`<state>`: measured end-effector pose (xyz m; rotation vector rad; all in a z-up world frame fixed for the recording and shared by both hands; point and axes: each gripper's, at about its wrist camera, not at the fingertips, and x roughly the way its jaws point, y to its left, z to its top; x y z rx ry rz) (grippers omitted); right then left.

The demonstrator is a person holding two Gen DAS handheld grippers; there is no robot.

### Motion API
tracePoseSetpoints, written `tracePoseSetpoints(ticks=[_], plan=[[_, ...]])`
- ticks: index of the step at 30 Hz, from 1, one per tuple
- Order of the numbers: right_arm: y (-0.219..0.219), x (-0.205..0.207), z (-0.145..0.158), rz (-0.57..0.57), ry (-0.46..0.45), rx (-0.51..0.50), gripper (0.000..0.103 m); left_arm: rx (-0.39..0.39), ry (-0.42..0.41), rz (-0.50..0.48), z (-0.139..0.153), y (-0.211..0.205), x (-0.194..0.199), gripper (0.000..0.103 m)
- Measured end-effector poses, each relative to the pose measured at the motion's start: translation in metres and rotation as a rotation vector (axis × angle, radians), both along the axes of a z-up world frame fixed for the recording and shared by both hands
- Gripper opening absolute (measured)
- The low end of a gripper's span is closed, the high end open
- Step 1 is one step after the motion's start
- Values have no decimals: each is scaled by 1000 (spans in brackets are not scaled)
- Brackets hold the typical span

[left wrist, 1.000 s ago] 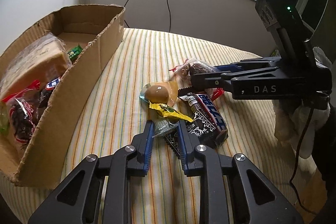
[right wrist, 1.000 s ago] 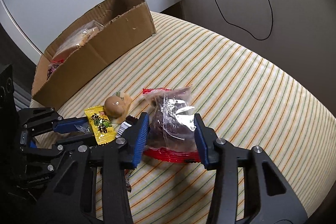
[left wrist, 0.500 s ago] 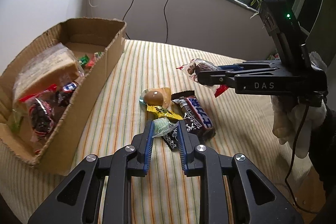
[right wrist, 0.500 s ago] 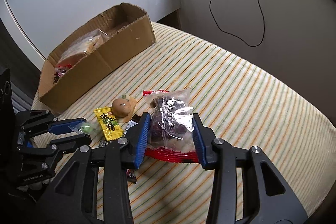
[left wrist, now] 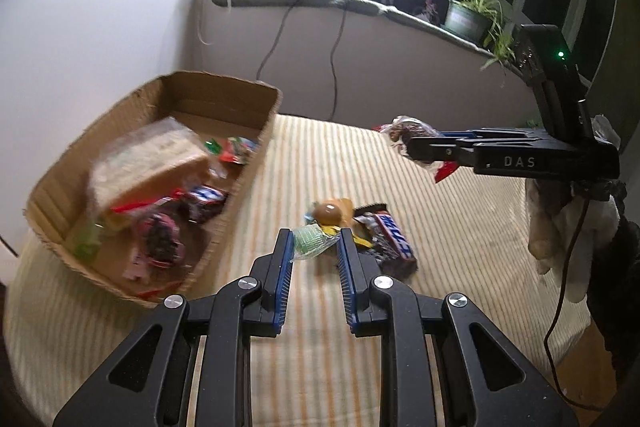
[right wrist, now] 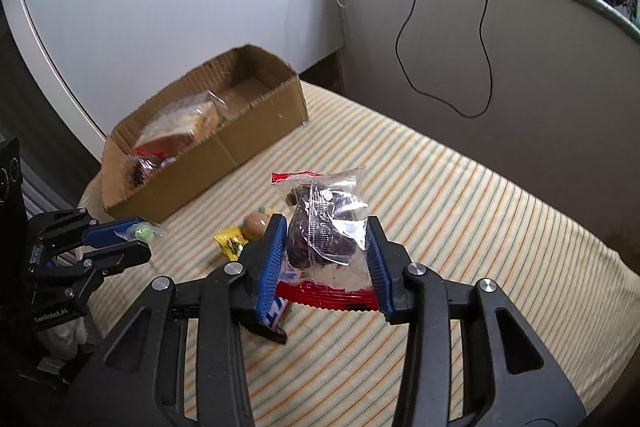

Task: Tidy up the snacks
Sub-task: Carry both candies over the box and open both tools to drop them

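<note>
Under both grippers lies a striped cloth (left wrist: pixel 460 227). Left of the left gripper (left wrist: pixel 313 245) sits a cardboard box (left wrist: pixel 256 163) holding snacks. The right gripper (right wrist: pixel 326 247) pinches a clear bag of dark snacks (right wrist: pixel 324 227). The left gripper pinches a small green candy (left wrist: pixel 308 241), above a chocolate bar (left wrist: pixel 390 241) and round brown sweet (left wrist: pixel 329 213).

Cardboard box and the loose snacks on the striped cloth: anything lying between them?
Nothing; in the left wrist view only bare striped cloth separates the cardboard box from the snack pile.
</note>
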<state>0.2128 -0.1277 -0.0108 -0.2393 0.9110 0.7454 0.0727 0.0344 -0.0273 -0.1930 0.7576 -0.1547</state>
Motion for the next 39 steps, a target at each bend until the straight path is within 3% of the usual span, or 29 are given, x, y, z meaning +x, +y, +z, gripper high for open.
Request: tracePoseSetpoints(ticks=[19, 39], plan=[[70, 21, 15, 62, -20, 20, 41, 34, -52, 187, 16, 95, 3, 20], [136, 39, 4, 118, -7, 17, 41, 37, -39, 235, 9, 127, 15, 20]])
